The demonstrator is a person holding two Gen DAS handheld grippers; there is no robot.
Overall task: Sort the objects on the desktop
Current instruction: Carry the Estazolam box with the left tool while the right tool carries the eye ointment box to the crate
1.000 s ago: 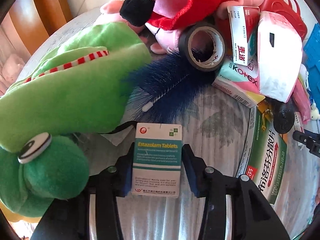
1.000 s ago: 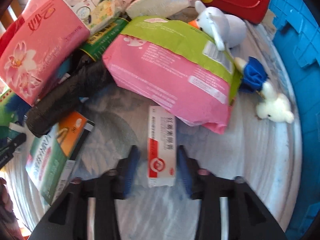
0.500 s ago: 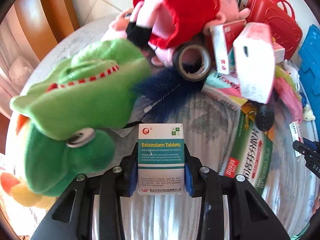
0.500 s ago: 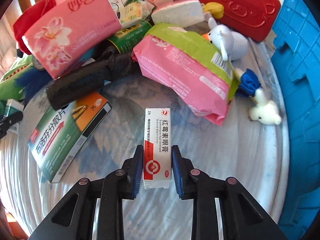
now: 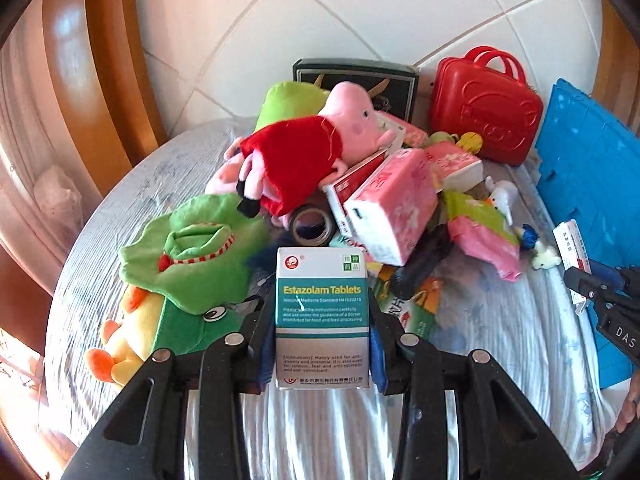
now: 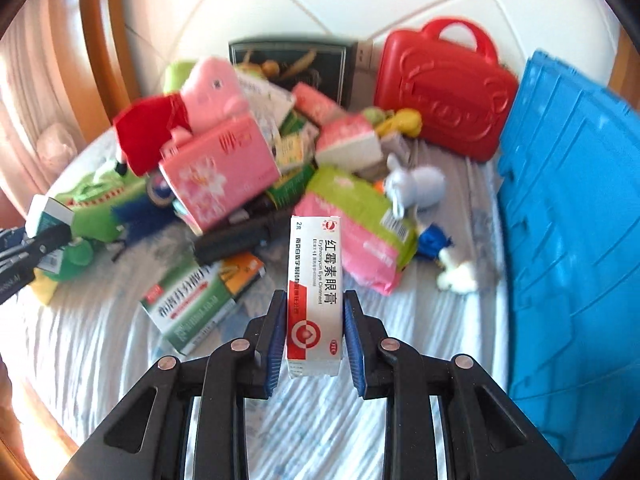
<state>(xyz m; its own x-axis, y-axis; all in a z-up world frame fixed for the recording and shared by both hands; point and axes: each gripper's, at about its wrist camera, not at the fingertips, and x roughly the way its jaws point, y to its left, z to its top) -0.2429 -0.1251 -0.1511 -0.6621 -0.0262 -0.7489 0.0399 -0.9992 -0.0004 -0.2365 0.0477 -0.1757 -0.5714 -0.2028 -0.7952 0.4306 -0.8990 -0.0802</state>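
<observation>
My left gripper (image 5: 322, 320) is shut on a white and teal Estazolam Tablets box (image 5: 322, 304) and holds it above the table. My right gripper (image 6: 315, 312) is shut on a white and red eye ointment box (image 6: 316, 280), also held above the table. That ointment box shows in the left wrist view (image 5: 574, 248) at the right edge. The tablet box shows in the right wrist view (image 6: 50, 216) at the left.
A heap lies on the round table (image 5: 520, 340): green plush (image 5: 192, 256), pink pig plush (image 5: 304, 152), pink tissue pack (image 5: 396, 204), tape roll (image 5: 312, 226), green medicine box (image 6: 196, 300), pink pad pack (image 6: 360, 232). A red case (image 5: 488, 112) and blue crate (image 6: 572, 220) stand at the right.
Both grippers closed on their boxes, lifted them off the table and pulled back, so the whole heap and the back wall show.
</observation>
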